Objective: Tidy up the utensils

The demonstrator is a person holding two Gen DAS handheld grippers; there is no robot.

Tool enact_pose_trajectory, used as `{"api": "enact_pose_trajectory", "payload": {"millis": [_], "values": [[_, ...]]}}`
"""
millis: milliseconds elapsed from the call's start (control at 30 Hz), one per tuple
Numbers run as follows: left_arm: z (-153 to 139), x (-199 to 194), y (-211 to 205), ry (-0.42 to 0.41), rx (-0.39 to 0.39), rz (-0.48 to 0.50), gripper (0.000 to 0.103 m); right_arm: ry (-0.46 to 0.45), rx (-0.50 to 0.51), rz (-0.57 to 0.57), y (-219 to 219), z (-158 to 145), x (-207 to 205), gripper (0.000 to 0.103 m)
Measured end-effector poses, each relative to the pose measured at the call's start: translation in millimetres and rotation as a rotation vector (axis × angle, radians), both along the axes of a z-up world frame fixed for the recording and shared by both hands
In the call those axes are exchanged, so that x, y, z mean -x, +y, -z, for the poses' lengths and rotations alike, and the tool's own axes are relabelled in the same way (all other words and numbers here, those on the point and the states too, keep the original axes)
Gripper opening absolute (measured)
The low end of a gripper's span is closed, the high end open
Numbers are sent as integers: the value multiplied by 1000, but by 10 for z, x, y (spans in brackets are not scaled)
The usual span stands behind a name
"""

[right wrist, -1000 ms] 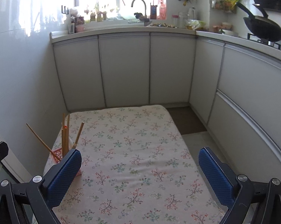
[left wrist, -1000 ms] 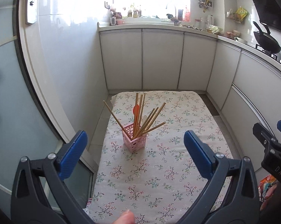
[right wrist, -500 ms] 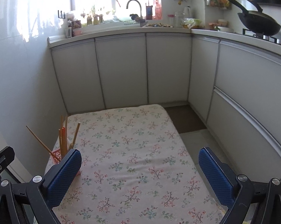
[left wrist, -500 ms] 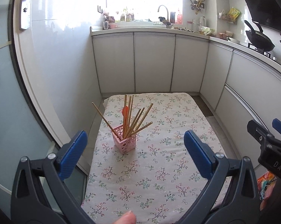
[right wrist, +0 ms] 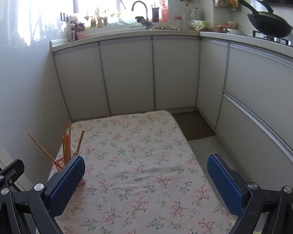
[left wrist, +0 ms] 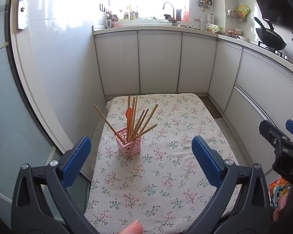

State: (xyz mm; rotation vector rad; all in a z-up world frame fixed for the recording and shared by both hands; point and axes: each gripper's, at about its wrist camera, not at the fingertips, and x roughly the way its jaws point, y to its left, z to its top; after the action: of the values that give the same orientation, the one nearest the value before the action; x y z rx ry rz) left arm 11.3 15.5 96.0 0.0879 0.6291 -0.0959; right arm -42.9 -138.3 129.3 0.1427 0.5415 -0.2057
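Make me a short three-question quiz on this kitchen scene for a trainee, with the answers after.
1. True or false: the left hand-held gripper is shut on a chopstick.
2. What holds the chopsticks?
A. a glass jar
B. a pink holder
C. a drawer
3. Fill in: the pink holder stands on the floral ____.

Key:
1. False; both it and the right hand-held gripper are open and empty.
2. B
3. tablecloth

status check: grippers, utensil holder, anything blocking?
Left gripper open, empty; right gripper open, empty. Pink holder upright on floral cloth, chopsticks and an orange utensil inside. Nothing in the way.
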Motion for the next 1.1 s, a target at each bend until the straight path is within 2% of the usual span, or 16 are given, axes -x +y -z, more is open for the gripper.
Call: {"api": "enact_pose_trajectory", "payload": {"millis": [1100], "values": [[-17,0,28,-4,-9,-23,103,-18,8,-3,14,-52,48,103]]}}
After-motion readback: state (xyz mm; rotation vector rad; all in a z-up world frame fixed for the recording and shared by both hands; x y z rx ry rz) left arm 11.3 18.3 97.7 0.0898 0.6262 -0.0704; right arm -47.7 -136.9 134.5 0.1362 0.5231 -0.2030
